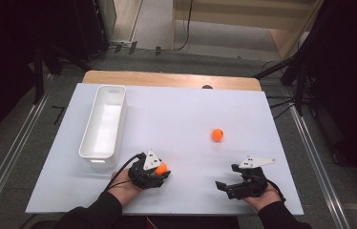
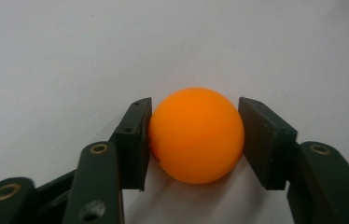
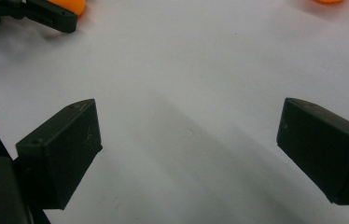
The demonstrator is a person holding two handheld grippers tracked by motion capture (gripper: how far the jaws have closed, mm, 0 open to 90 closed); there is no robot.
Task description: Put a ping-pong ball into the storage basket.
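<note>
An orange ball (image 2: 196, 135) rests on the white table top, and my left gripper (image 2: 195, 140) is shut on it, a black pad pressing each side. From above, this ball (image 1: 161, 167) and the left gripper (image 1: 159, 171) sit near the front edge, left of centre. A second orange ball (image 1: 217, 134) lies loose farther back and to the right, and its edge (image 3: 329, 1) peeks in at the top of the right gripper view. My right gripper (image 1: 225, 176) rests near the front right, its jaws (image 3: 189, 149) wide open over bare table.
A long white bin (image 1: 85, 143) stands lengthwise at the left of the white sheet (image 1: 176, 109). Behind the sheet runs a strip of wooden table edge (image 1: 167, 78). Dark stands and cables flank the table on both sides.
</note>
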